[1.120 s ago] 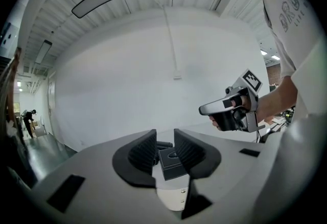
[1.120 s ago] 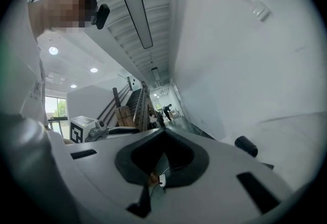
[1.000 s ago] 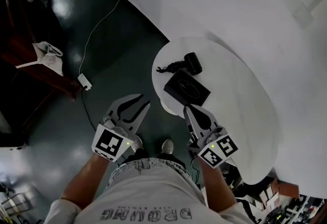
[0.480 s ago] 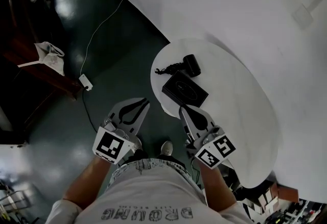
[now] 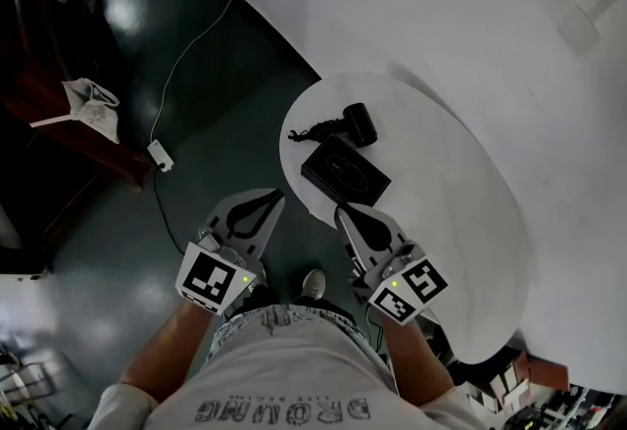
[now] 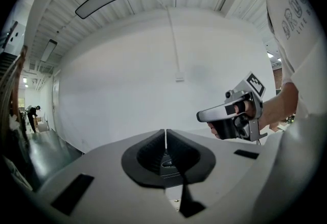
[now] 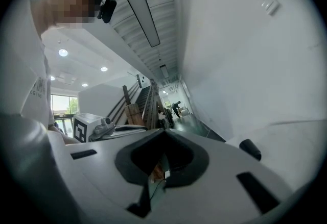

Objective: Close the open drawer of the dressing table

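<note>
The white oval top of the dressing table (image 5: 441, 222) stands against the wall at centre right. On it lie a flat black box (image 5: 345, 174) and a small black device with a cord (image 5: 359, 123). I cannot make out a drawer under the front edge. My left gripper (image 5: 277, 193) hovers over the dark floor left of the table, shut and empty; its jaws meet in the left gripper view (image 6: 165, 131). My right gripper (image 5: 340, 210) is shut on nothing, its tip at the table's front edge just below the black box. The right gripper view (image 7: 163, 130) shows the tabletop (image 7: 286, 141) to its right.
A white cable runs across the dark floor to an adapter (image 5: 162, 156). A white bag (image 5: 88, 110) rests on dark furniture at the left. The white wall (image 5: 441, 7) backs the table. Clutter (image 5: 519, 379) sits at the bottom right. My shoes (image 5: 312, 283) are below the grippers.
The left gripper's jaws have gone from wide open to shut, with nothing between them. The right gripper has stayed shut near the table's front edge.
</note>
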